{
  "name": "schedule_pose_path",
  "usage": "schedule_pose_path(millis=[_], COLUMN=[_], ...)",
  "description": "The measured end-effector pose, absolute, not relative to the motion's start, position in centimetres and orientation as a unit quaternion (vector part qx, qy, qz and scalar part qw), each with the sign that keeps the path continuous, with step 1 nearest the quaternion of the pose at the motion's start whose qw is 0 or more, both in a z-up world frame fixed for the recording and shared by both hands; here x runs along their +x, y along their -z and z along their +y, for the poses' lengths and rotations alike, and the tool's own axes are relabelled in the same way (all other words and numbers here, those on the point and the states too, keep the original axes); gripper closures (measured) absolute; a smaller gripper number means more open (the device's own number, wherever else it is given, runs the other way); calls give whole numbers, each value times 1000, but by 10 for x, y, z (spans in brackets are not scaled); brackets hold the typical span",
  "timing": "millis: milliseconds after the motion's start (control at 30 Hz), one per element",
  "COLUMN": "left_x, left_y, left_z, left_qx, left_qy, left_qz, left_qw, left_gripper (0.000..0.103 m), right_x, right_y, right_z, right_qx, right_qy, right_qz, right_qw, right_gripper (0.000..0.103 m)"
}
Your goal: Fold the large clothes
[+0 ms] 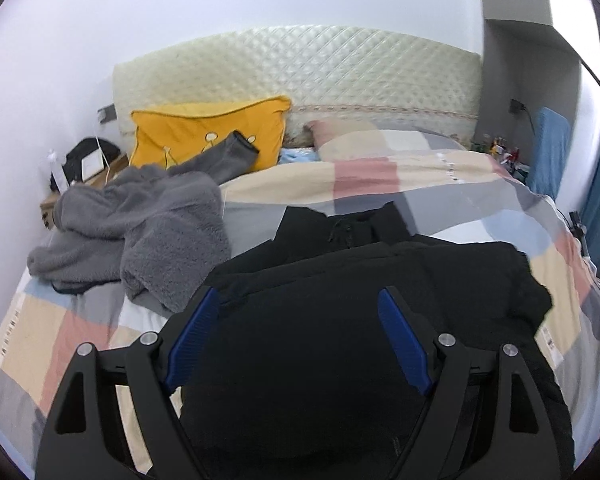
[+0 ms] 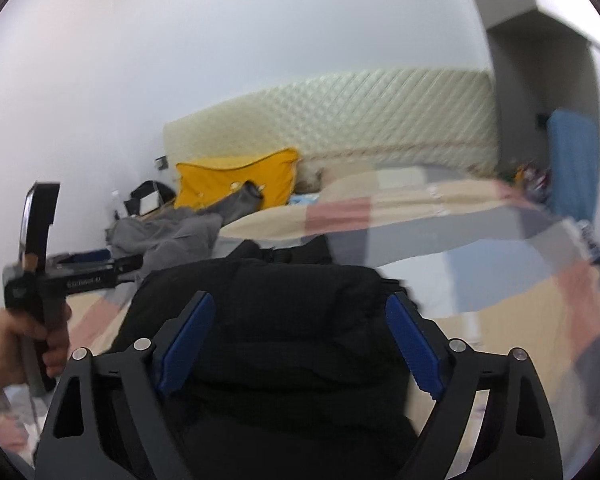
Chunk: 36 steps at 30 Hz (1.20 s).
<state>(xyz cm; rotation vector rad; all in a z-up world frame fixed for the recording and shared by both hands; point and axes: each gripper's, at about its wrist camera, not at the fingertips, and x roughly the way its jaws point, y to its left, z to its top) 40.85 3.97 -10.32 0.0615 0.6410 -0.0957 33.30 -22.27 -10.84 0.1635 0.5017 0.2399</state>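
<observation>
A large black garment (image 1: pixel 340 300) lies bunched and partly folded on the patchwork bedspread (image 1: pixel 380 172), near the bed's front. It also shows in the right wrist view (image 2: pixel 284 320). My left gripper (image 1: pixel 300 300) is open, its blue pads (image 1: pixel 192 340) spread wide above the garment, holding nothing. My right gripper (image 2: pixel 300 304) is open too, with its blue pads (image 2: pixel 412 344) above the same garment. The left gripper's body, held in a hand, shows at the left of the right wrist view (image 2: pixel 40 276).
A grey fleece garment (image 1: pixel 140 232) lies heaped on the bed's left side. A yellow pillow (image 1: pixel 208 132) leans on the quilted headboard (image 1: pixel 300 72). A nightstand (image 1: pixel 84 176) with items stands at the far left. A blue cloth (image 1: pixel 548 152) hangs at the right.
</observation>
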Motion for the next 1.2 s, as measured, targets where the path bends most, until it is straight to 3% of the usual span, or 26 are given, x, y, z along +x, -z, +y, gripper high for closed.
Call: schedule_pose_path(millis=[433, 767, 1067, 1200], left_x=[466, 484, 488, 458], left_y=[185, 222, 214, 201], left_z=[44, 49, 51, 77], left_qx=[12, -5, 10, -32], left_qy=[37, 66, 78, 54], left_qz=[351, 357, 396, 410], left_qw=[935, 932, 915, 910], left_gripper=[21, 20, 18, 15], right_x=[448, 453, 454, 427], right_y=[185, 228, 224, 207], right_z=[-231, -227, -228, -240], right_qx=[66, 79, 71, 75], right_qy=[-92, -94, -81, -86], right_qz=[328, 310, 334, 333], right_qw=[938, 943, 936, 936], right_gripper=[17, 14, 14, 15])
